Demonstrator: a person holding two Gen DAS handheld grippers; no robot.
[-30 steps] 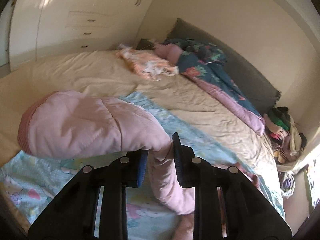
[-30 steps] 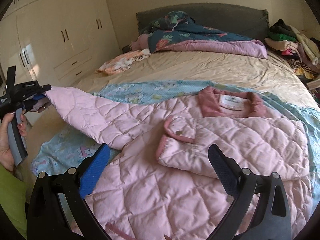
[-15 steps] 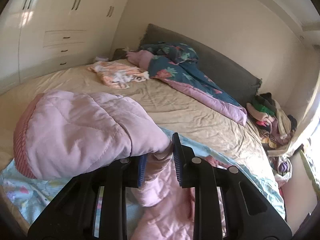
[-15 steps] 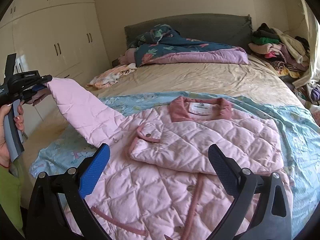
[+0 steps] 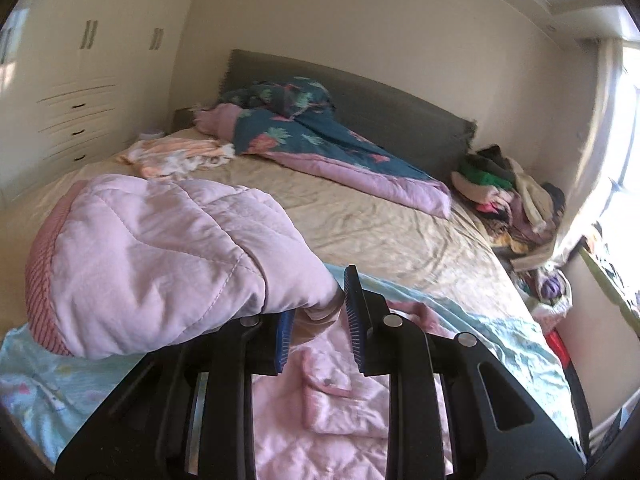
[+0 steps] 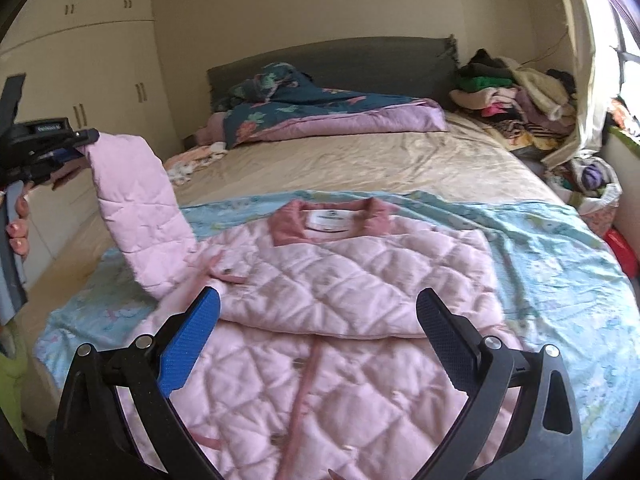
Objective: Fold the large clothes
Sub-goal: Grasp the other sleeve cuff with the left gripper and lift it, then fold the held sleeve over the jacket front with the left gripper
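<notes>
The quilted pink jacket (image 6: 360, 280) lies flat on a pale blue printed sheet (image 6: 560, 248) on the bed (image 6: 380, 160), collar toward the headboard; its diamond stitching puffs softly, the collar and front placket are a darker rose, and a white label shows inside the neck. One side is folded in over the chest. The other sleeve (image 5: 160, 256) is lifted clear of the bed — the left gripper (image 5: 320, 316) has its jaws clamped on a pinch of the fabric near the ribbed rose cuff, and the sleeve bulges over the left finger, hiding its tip. In the right wrist view a person's hand (image 6: 18, 224) holds that gripper at the frame's edge, mostly cut off. The right gripper (image 6: 318, 320) hovers above the jacket's lower front, jaws wide apart, nothing between them. Farther off — a rumpled floral duvet (image 6: 304, 108) with lilac lining against the grey headboard (image 6: 360, 60), and a heap of mixed clothes (image 6: 516, 100), too jumbled to sort out.
</notes>
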